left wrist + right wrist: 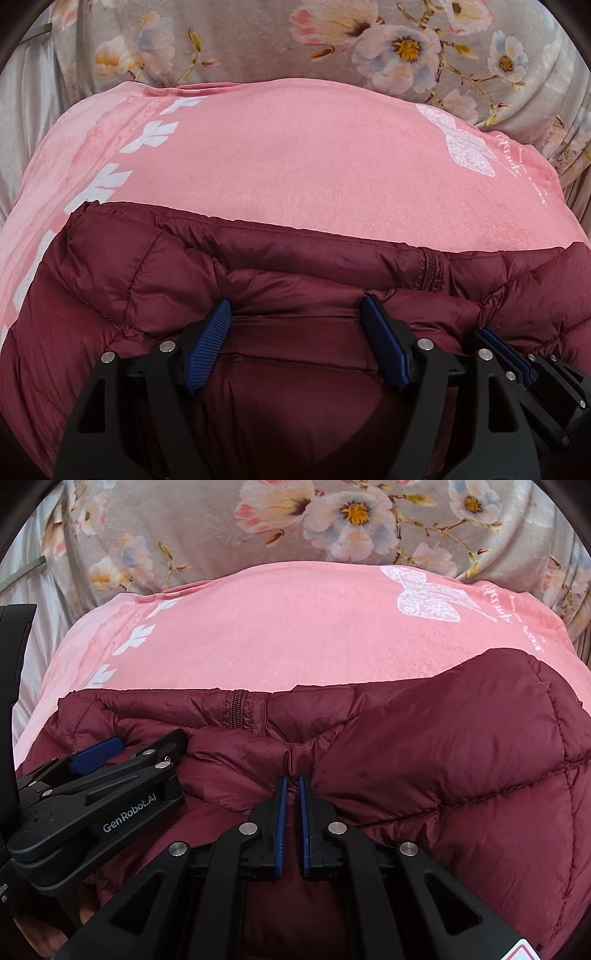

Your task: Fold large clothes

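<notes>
Nearest of all are the two grippers, side by side low over the maroon puffer jacket (295, 280). On the left, the left gripper (295, 314) has its fingers spread wide apart, the blue pads resting on a puffy roll of the jacket without clamping it. To its right, the right gripper (292, 782) has its fingers drawn nearly together, pinching a small gather of fabric just below the zipper (236, 712). The jacket lies bunched on a pink blanket (295, 155) on the bed, toward its near edge, a flowered quilt (207, 528) beyond. It looks doubled over already, its top edge roughly straight, but lumpy; I would judge the fold partly done, with smoothing and a further fold left.
</notes>
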### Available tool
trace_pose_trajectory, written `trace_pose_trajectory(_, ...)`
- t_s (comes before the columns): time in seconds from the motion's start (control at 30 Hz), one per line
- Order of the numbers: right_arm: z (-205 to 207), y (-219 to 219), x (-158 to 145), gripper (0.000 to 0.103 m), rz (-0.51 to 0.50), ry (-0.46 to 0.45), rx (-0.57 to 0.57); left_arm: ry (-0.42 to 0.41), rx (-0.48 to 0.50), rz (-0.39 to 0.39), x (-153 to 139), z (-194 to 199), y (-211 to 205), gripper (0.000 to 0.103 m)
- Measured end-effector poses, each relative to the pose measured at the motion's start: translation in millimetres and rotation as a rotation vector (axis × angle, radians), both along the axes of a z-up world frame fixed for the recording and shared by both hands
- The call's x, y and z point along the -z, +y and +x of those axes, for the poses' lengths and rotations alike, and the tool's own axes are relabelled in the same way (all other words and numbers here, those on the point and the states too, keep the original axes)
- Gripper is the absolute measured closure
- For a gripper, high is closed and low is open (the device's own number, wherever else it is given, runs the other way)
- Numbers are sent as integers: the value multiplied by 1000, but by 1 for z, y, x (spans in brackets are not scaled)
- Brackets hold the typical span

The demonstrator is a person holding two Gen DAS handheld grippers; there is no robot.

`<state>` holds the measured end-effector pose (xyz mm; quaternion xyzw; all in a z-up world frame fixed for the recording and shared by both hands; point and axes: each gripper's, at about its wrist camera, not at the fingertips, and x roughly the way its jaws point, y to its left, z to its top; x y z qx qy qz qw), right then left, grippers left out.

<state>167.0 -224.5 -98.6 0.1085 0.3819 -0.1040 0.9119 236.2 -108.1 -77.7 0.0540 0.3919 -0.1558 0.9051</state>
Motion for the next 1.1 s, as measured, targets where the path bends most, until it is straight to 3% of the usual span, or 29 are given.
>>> trace_pose_trajectory(0.6,1,-3,0,100,15,-8,15,-7,-22,17,2,2,-3,29)
trace_pose_trajectory(0.7,-15,1,-8,94,27,-28,50,-7,-22,0,-2,0,3,28)
trace_pose_trajectory(0.87,-72,37,-23,82,20,-85,25,13,-75,-146,-27,-35,52,22)
trace_pose_trajectory(1.1,-106,90,-22,80,9,-101,-34,-4,-275,-218,-40,-78,160,18)
